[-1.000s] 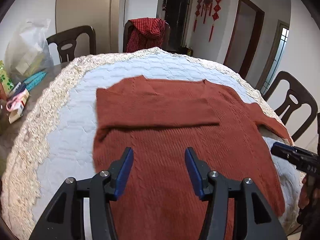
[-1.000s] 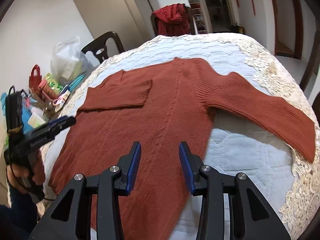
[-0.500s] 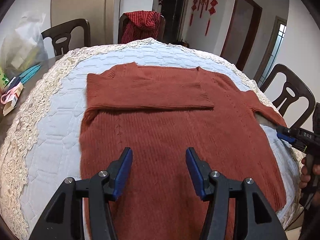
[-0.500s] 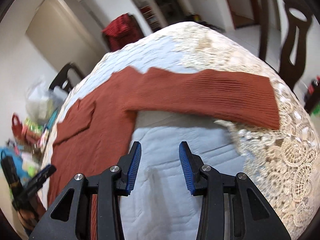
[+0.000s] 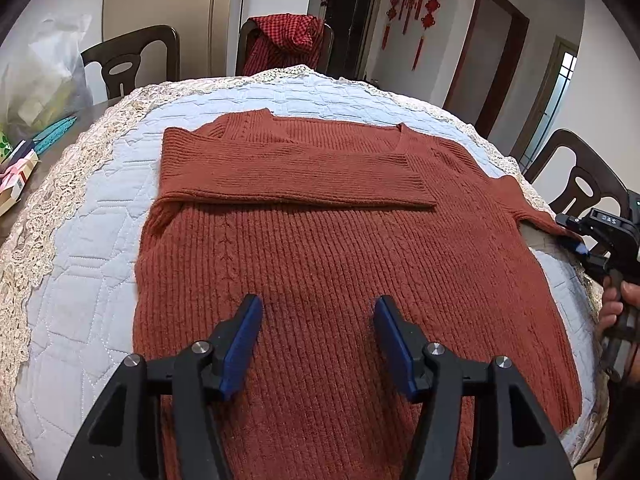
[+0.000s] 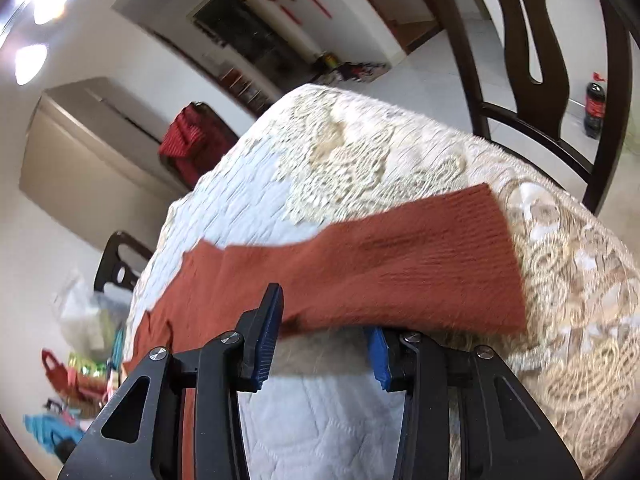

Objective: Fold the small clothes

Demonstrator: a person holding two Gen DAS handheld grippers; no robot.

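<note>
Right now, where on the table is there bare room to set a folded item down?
Bare quilt runs between the sweater and the lace edge, and beyond the collar. The right side is crowded: the spread sleeve with the right gripper at it.

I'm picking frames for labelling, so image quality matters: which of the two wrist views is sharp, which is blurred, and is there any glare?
Left wrist view: sharp, the sweater ribbing crisp, the usual fisheye bending at the edges. Right wrist view: motion-smeared across the sleeve and lace tablecloth, though the right hand-held gripper stays crisp; ceiling lights flare at top left.
</note>
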